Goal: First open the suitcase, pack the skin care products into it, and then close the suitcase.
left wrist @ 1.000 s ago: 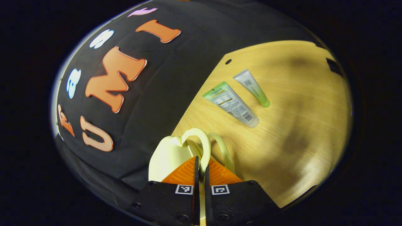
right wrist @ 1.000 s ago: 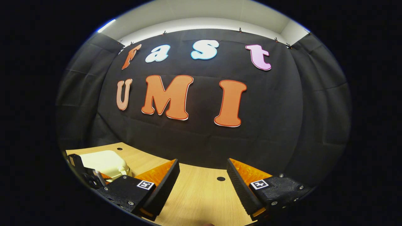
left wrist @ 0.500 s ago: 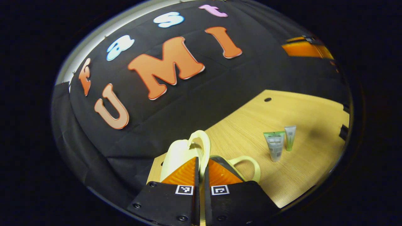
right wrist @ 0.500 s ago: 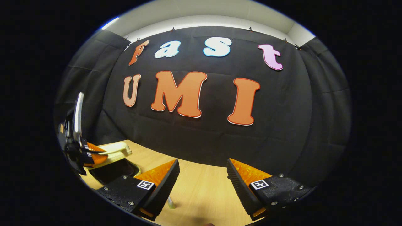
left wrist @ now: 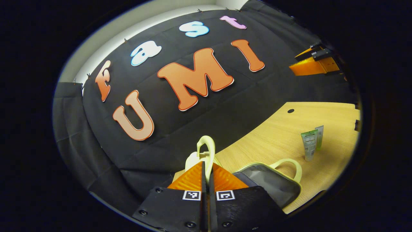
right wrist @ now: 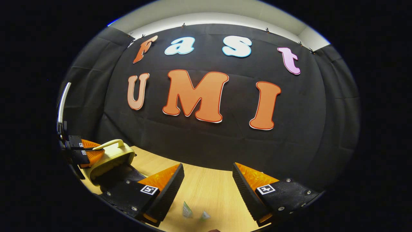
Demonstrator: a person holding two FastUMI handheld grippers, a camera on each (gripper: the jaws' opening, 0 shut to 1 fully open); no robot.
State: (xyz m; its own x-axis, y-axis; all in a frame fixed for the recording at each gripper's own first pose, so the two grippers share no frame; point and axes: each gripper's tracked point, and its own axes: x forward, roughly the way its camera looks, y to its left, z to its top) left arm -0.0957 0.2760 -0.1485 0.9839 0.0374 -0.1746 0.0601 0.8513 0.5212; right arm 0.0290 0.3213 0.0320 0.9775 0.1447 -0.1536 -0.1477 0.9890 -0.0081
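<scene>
Two tubes of skin care product lie side by side on the wooden table [left wrist: 267, 141] in the left gripper view, well apart from the suitcase [left wrist: 270, 180] and beyond its open grey-lined half: a wider green-capped tube [left wrist: 309, 145] and a slimmer tube [left wrist: 319, 137] touching it or nearly so. The left gripper [left wrist: 207, 170] has its jaws pressed together on the pale yellow handle [left wrist: 207, 151] of the suitcase lid, which stands raised above the lower half. A second handle [left wrist: 288, 166] curves along the lower half's rim. Far off from the suitcase, high at the edge, the right gripper [left wrist: 313, 62] hangs in the air.

In the right gripper view, the right gripper [right wrist: 207, 183] hovers over the table [right wrist: 206, 193] with jaws spread wide, nothing between them. The suitcase [right wrist: 111, 159] sits far to one side, lid tilted up, with the left gripper [right wrist: 85, 153] pinching its handle. Two tube ends [right wrist: 193, 212] peek in low between the fingers.
</scene>
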